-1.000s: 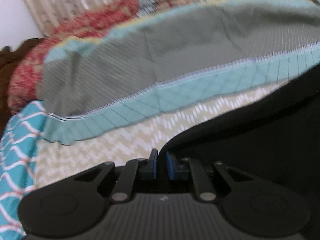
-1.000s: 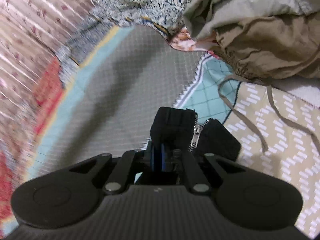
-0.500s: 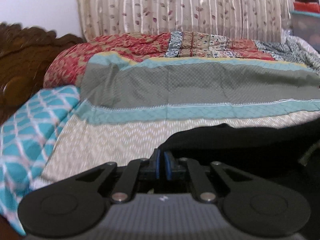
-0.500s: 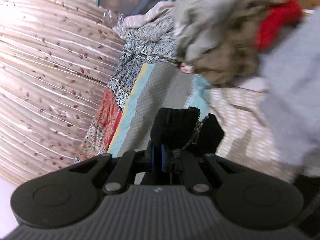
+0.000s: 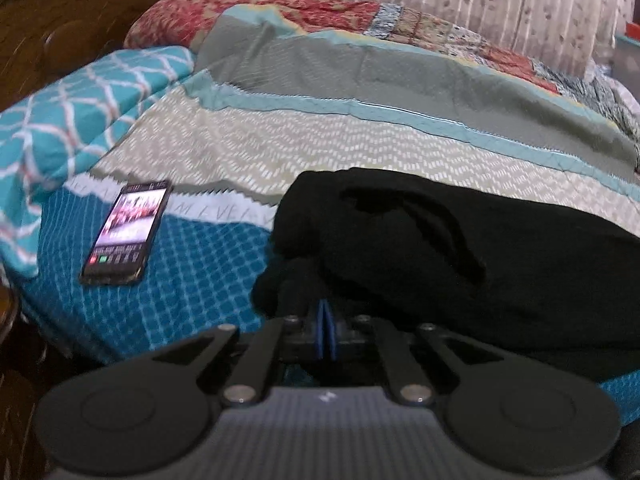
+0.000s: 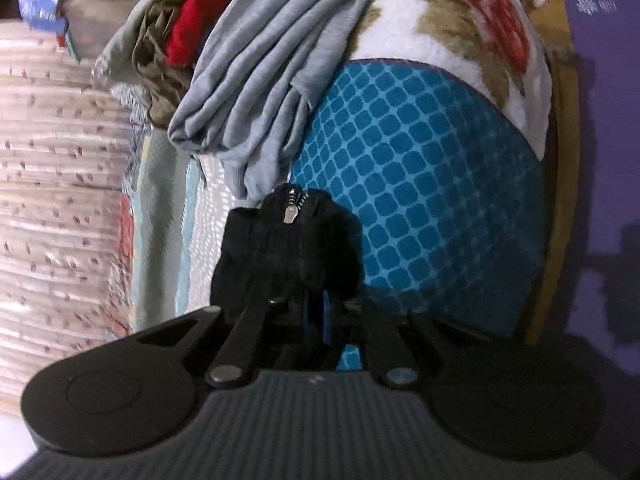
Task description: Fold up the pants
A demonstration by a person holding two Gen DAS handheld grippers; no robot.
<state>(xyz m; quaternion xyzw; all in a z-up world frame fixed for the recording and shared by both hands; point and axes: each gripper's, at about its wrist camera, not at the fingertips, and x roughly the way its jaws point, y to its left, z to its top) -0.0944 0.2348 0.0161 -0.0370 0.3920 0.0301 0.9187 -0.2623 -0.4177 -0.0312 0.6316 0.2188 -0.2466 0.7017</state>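
- Where the left wrist view begins, at lower centre of the frame, the left tongs (image 5: 325,330) are pinched fully together on a bunched edge of the black pants (image 5: 460,264).
- From that pinch the pants run up and to the right across the frame, lying on the bed (image 5: 200,280), so their long axis goes rightward from the left tongs toward the frame's right edge.
- In the right wrist view, low at centre, the right tongs (image 6: 316,316) are nearly closed on the zipper end of the pants (image 6: 288,252); their jaws have just opened a trace, with the cloth between them, and the zipper pull (image 6: 291,213) stands just above.
- My reading: each hand holds one end, and the next move depends on laying that long axis flat along the blue-checked sheet.
- Farther up at the left of the left view, a phone (image 5: 128,232) lies well apart from the pants.
- Beyond the right tongs, a pile of grey cloth (image 6: 256,92) sits close to the zipper end and could snag it.
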